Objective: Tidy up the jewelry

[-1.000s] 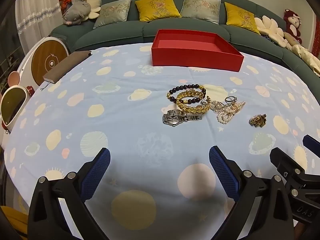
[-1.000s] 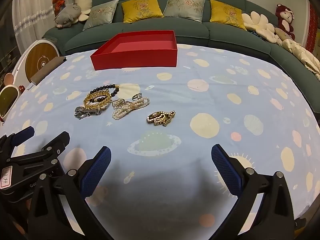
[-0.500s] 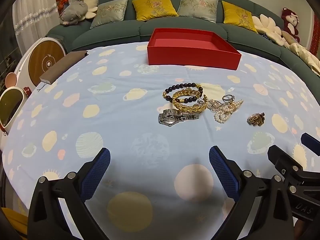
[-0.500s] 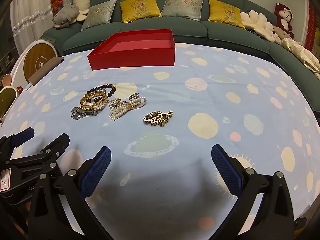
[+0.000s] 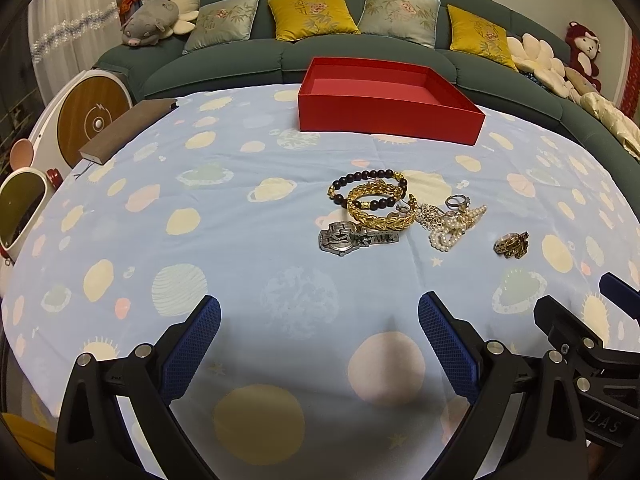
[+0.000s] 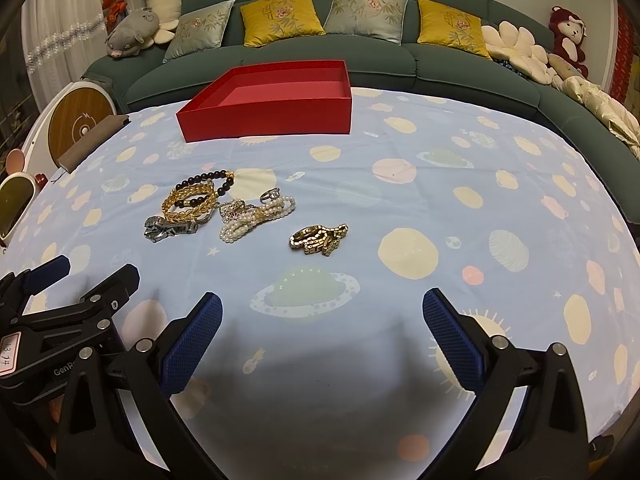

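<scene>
Left gripper [image 5: 319, 318] and right gripper [image 6: 322, 314] both spread wide, holding nothing. Jewelry pile [image 5: 392, 212] lies mid-frame above the fingertips, apart; red box [image 5: 384, 100] beyond it.

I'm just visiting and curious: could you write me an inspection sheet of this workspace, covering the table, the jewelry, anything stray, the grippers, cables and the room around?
Surface: table under a pale blue planet-print cloth.
Job's things: empty red box at the far side; dark bead bracelet, gold bracelet, silver watch, pearl strand and ring clustered together; gold watch lying apart.
Clutter: brown book at the table's left edge.
Grippers: left gripper and right gripper both open, holding nothing, short of the jewelry.
Cables: nothing seen.
Surroundings: green sofa with cushions and plush toys.
</scene>
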Available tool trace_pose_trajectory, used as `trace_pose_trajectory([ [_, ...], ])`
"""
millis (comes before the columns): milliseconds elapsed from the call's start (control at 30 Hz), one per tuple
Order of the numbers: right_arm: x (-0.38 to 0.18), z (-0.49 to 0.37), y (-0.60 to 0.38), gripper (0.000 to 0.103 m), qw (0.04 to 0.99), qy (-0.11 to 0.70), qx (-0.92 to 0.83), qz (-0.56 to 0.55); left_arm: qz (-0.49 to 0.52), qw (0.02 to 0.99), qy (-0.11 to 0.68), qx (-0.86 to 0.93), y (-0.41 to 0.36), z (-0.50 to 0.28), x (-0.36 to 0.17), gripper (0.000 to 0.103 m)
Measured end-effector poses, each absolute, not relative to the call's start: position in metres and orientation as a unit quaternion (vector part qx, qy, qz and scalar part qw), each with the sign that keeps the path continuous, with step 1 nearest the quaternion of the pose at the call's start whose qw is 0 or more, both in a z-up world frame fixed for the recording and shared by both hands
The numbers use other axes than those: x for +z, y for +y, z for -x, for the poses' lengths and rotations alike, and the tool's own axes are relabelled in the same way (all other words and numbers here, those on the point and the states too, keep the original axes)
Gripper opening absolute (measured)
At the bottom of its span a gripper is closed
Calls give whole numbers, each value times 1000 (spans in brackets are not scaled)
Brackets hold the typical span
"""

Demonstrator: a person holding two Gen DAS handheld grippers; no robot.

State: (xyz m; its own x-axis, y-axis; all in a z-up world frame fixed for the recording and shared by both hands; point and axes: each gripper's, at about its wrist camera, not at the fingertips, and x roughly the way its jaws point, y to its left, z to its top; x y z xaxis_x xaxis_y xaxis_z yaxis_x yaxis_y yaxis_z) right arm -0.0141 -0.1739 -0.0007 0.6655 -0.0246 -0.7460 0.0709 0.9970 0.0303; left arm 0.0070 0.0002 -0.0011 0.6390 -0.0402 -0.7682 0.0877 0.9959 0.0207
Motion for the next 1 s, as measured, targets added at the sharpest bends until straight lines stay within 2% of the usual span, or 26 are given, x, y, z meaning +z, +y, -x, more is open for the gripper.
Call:
trace_pose_trajectory([
  [1000,-1,15,-174,98,913,407,-26,-29,-27,904,425,-37,0,-7,-1,96],
])
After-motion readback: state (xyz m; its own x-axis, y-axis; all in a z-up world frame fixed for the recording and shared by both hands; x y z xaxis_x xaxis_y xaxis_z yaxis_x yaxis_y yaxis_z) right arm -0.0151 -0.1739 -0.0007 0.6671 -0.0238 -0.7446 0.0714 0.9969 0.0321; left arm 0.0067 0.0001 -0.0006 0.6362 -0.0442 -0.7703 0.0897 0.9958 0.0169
